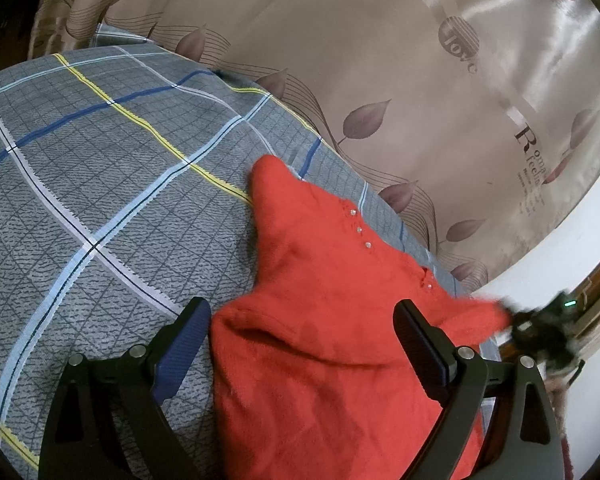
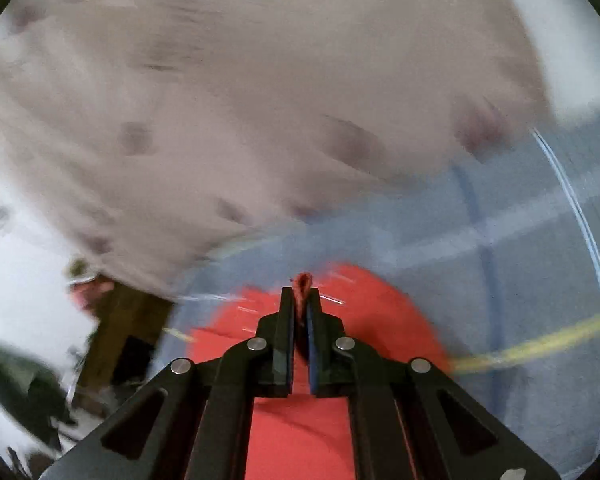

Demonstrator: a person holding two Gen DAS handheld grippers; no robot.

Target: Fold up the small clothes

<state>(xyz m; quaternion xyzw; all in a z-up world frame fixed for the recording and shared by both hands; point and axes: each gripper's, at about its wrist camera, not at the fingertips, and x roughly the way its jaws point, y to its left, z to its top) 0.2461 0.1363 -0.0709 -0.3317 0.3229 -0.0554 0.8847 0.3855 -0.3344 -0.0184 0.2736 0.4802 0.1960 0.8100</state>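
A small red knitted sweater with pearl buttons lies on the grey plaid bed sheet. My left gripper hovers over its near part, jaws wide open, one finger on each side of the fabric, pads not pressing. One sleeve stretches to the right toward my right gripper, seen blurred at the bed's edge. In the right wrist view my right gripper is shut on a pinch of the red sweater, a tuft of knit poking out between the fingertips. That view is motion-blurred.
A beige curtain with leaf prints and lettering hangs behind the bed. A white wall and brown wooden furniture lie past the bed's right edge. The plaid sheet stretches away to the left of the sweater.
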